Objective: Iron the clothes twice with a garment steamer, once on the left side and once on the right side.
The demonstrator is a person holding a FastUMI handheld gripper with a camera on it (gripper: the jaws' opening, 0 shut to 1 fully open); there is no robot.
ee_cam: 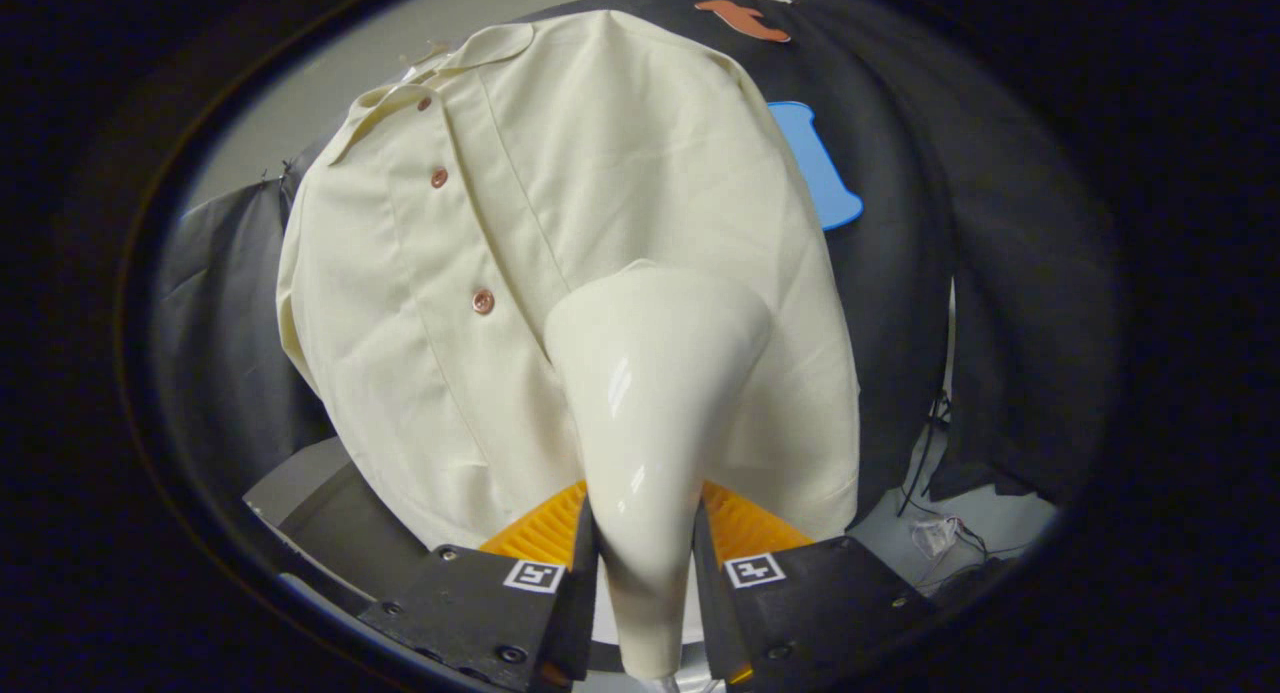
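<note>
While my hand-held gripper is pinching the glossy cream steamer handle, I am aiming to keep its head flat against the cream buttoned shirt.

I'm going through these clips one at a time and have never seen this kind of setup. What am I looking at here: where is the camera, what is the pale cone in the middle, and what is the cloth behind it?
There is no robot arm here. A person holds a two-finger tool by hand, and the camera rides on that tool, looking forward along its fingers, so the picture is rounded and stretched.

The two fingers rise from the bottom and press on either side of the pale glossy cone, which is the garment steamer. So the tool is shut on the steamer's narrow handle end, and the wide head points away, at or close to the cloth.

The cloth is a cream shirt with small brownish buttons down its placket, hanging in front of the booth's black wall. The steamer head sits just to one side of the button row, over the lower part of the shirt.
</note>
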